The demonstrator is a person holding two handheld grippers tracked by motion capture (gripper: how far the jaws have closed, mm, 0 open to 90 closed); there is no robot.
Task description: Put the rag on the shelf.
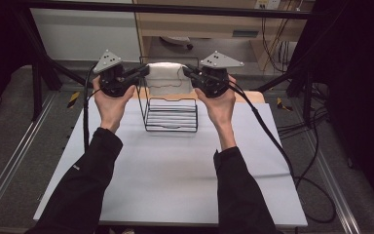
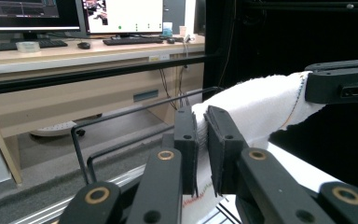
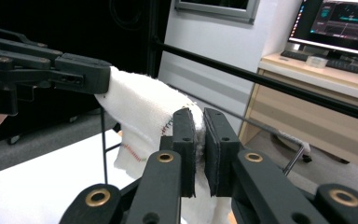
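A white towel (image 1: 164,77) with coloured edge stitching hangs stretched between my two grippers, above the back of a black wire rack (image 1: 171,116) on the white table (image 1: 175,170). My left gripper (image 1: 143,72) is shut on the towel's left end, and my right gripper (image 1: 186,71) is shut on its right end. In the left gripper view the jaws (image 2: 203,135) pinch the towel (image 2: 261,100), and the right gripper (image 2: 340,84) grips the far end. In the right gripper view the jaws (image 3: 200,135) clamp the towel (image 3: 142,105), with the left gripper (image 3: 77,72) on the other end.
A black frame bar (image 1: 175,9) crosses above the table's far side. Cables (image 1: 272,141) trail off the table's right edge. A wooden desk (image 2: 74,56) with monitors and a keyboard stands beyond. The rack's wire rim (image 2: 121,116) runs just under the towel.
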